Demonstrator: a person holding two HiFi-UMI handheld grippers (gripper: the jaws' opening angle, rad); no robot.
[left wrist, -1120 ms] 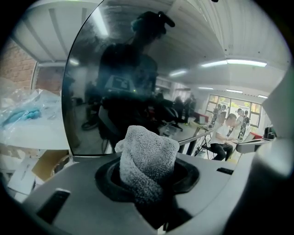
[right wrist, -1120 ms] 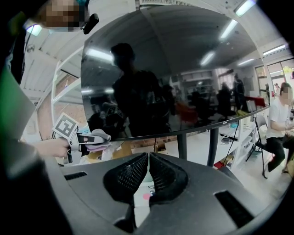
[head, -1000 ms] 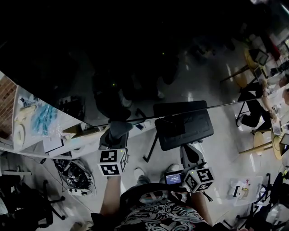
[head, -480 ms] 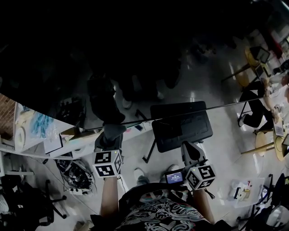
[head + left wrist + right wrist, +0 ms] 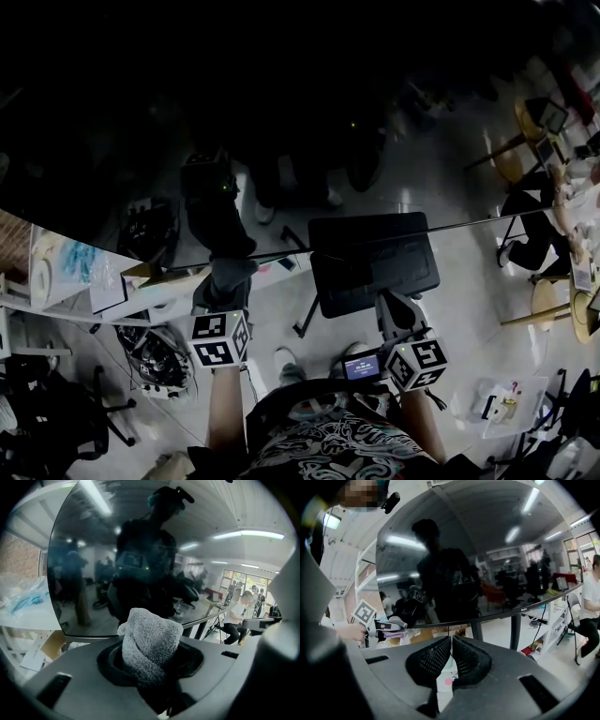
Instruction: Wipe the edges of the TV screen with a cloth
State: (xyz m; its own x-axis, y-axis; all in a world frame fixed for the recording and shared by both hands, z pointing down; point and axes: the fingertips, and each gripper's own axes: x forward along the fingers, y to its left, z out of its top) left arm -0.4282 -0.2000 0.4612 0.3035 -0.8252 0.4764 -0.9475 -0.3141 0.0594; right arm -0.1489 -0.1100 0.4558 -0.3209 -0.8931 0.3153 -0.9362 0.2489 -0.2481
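Left gripper view: bunched grey terry cloth [image 5: 149, 641] stands up out of the left gripper [image 5: 150, 665], whose jaws are pinched on its lower folds.
Cloth position: its top sits at the bottom edge of the large glossy black TV screen [image 5: 89, 569], toward the left part of that edge. I cannot tell whether it touches or is just short of it.
Head view: the cloth [image 5: 232, 272] meets the thin bottom-edge line of the TV screen [image 5: 281, 112]. The left gripper [image 5: 225, 286] is directly under it.
Other hand: the right gripper [image 5: 451, 656] has its jaws pressed together with nothing between them. It is held below the bottom edge [image 5: 394, 314], well apart from the cloth.
Surroundings: a black stand post [image 5: 515, 630] is under the screen, and a cluttered white bench [image 5: 141, 300] is beneath its left part.
Progress (judgement): the wipe is under way on the bottom edge. No streak or dust line shows how much of it is covered.
Remaining (judgement): the rest of the bottom run, both sides and the top edge show no sign of having been wiped.
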